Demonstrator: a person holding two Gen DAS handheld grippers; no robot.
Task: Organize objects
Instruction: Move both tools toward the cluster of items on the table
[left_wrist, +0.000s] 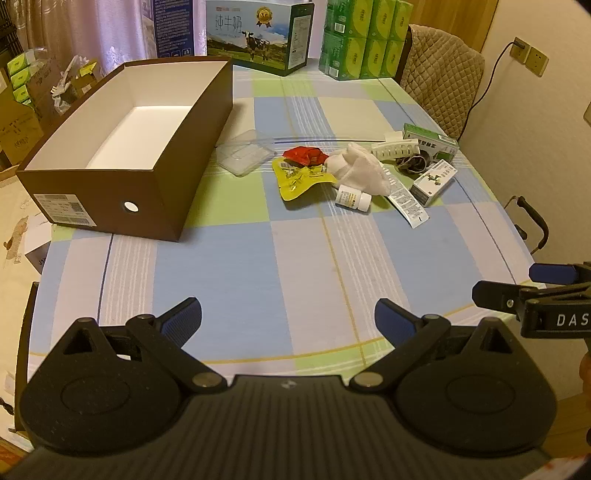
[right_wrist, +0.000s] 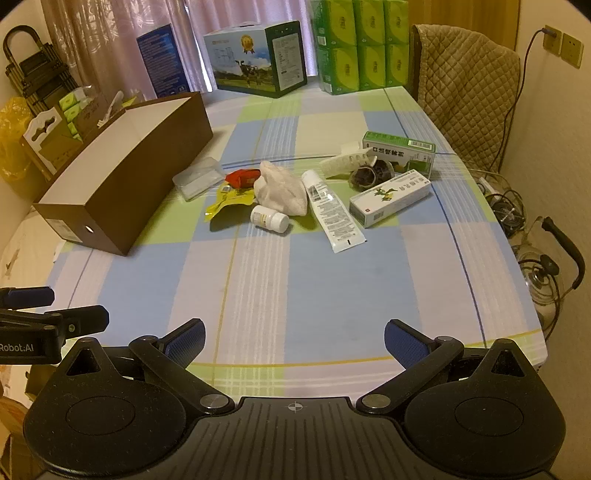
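Both tools are just hanging over the near edge of the surface (left_wrist: 280, 266), level and pointing forward at the clutter. My left tool (left_wrist: 288, 317) has its fingers spread wide with nothing between them, and same deal for my right tool (right_wrist: 294, 338), wide apart and empty. They sit side by side, each one poking into the other's view from the edge.

Stuff to sort is all bunched up mid-surface, well ahead of both tools. Over on the left sits the brown box (left_wrist: 122, 147), white inside, nothing in it that I can see. Just beside its right wall is a clear plastic case (left_wrist: 245, 153). Then comes a red wrapper (left_wrist: 304, 155) resting on a yellow packet (left_wrist: 301, 181), with a crumpled white cloth (right_wrist: 282, 190) touching them. A small white pill bottle (right_wrist: 269, 218) lies on its side in front of the cloth, and a white tube (right_wrist: 332, 210) lies flat just to the right. Further right are two green-and-white medicine boxes (right_wrist: 389, 197), a white blister strip (right_wrist: 347, 162) and something dark and bundled (right_wrist: 371, 173) I can't make out.
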